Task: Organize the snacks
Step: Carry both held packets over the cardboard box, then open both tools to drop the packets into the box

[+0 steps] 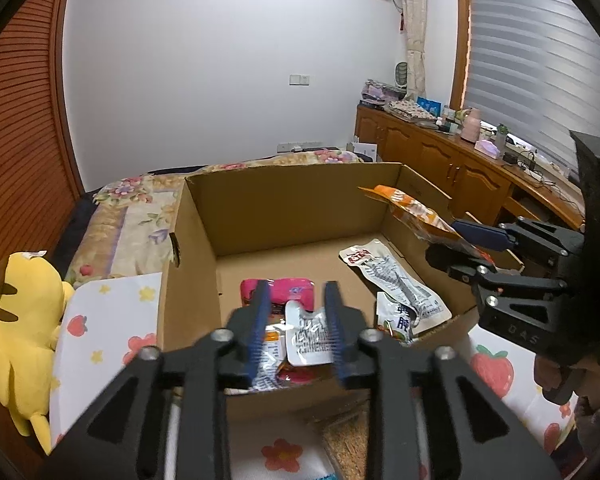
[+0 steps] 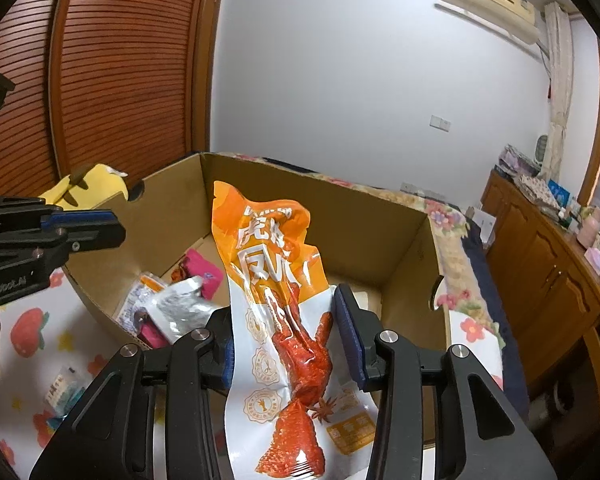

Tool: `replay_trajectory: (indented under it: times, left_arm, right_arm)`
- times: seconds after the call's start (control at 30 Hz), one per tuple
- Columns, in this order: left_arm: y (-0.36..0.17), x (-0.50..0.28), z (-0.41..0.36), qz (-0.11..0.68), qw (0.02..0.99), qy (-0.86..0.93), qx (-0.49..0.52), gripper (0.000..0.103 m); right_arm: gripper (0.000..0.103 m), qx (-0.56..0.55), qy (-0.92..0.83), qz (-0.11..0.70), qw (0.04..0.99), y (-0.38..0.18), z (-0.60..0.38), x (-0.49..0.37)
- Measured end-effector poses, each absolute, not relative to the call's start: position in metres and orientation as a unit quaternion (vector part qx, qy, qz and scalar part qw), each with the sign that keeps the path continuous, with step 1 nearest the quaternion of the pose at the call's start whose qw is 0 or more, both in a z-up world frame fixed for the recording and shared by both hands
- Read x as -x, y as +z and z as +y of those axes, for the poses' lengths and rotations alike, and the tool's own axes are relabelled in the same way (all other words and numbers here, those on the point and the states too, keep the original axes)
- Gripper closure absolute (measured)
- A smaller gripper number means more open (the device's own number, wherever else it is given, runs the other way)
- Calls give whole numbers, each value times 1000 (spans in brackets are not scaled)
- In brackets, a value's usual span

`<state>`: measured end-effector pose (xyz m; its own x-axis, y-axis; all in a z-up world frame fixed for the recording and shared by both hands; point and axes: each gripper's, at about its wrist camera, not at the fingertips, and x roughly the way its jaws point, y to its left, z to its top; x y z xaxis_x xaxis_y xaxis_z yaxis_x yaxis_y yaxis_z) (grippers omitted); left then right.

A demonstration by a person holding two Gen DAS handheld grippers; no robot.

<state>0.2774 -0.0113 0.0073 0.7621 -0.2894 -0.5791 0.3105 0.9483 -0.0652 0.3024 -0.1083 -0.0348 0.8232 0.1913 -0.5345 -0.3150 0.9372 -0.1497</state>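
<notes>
An open cardboard box sits on the bed and holds several snack packets: a pink one, a silver one and a long white one. My left gripper hovers open and empty over the box's near edge, above the silver packet. My right gripper is shut on an orange and white chicken-foot snack packet, held over the box's right wall. The same packet and right gripper show at the right in the left wrist view.
A yellow plush toy lies left of the box. The bed has a strawberry-print sheet with a small packet on it. A wooden cabinet runs along the right wall. A slatted wooden wardrobe stands behind.
</notes>
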Motion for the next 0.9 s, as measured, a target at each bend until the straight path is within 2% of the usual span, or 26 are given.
replay_trajectory:
  times: [0.43,0.53,0.57,0.6,0.7,0.73,0.87,0.9]
  left_arm:
    - [14,-258,-9,296,941,-160,-28,51]
    - [17,-252,-6,285,945,-159,-29,31]
    - [18,-249,-4,278,947,-160,-26,22]
    - [18,-248,-3,274,948,-161,-24,19]
    - [17,-242,0,274,947,-164,-20,18]
    - [16,-240,1,275,947,-165,-19,18]
    - [12,-233,7,276,947,-162,-15,16]
    - [12,-231,9,277,947,-162,-12,15]
  right_arm:
    - [64,91,147,303,937,-50,-105,-327]
    - [64,74,156,315,933,-51,-105,-331]
    - [64,72,157,317,932,-51,-105,-332]
    - [64,70,157,320,932,-51,-106,-332]
    - [63,58,166,328,928,-52,-107,-334]
    - [63,57,165,327,929,-52,-108,-333]
    - [45,52,164,321,931,-52,-109,-329]
    - [45,50,165,318,932,-51,-111,-327]
